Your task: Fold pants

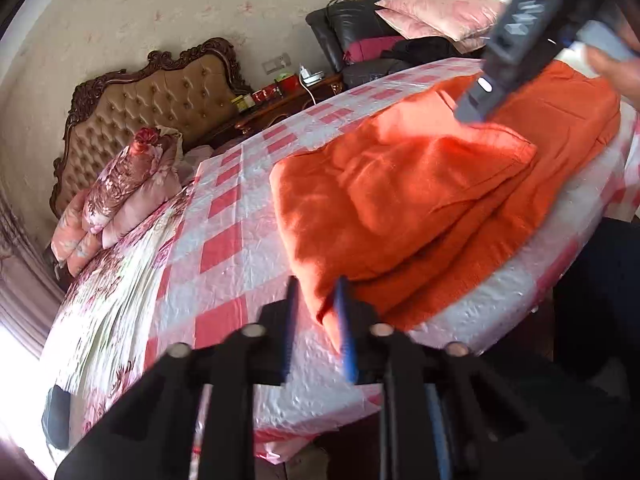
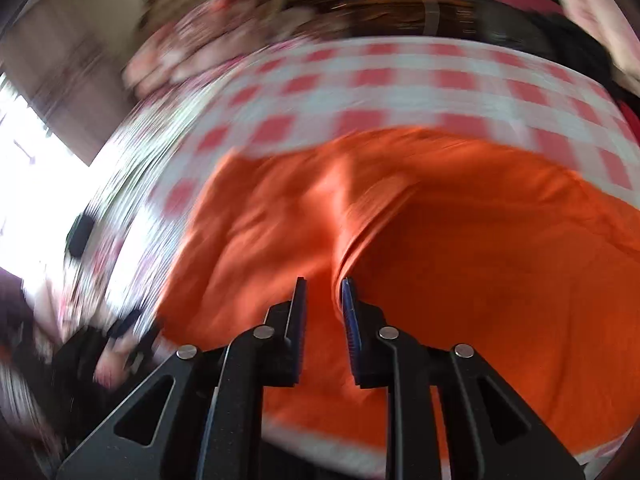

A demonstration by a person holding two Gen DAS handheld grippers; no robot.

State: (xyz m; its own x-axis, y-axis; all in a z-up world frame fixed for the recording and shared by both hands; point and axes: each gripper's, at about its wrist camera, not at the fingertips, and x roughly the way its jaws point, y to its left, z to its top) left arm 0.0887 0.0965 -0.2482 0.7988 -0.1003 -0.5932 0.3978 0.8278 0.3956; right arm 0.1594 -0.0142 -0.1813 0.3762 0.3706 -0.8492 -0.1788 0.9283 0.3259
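Left tongs point(image 1: 316, 300) pinch the corner of the orange pants point(image 1: 420, 200) on the bed point(image 1: 224, 240) to anchor it, while right tongs point(image 2: 323, 292) hover released above.

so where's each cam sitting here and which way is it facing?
Left wrist: on the left gripper, looking along the bed toward the headboard; its fingers, the right gripper and a hand show.
Right wrist: on the right gripper, angled steeply down, blurred; only its own fingers show.
Shared: the orange pants and the checked cover.
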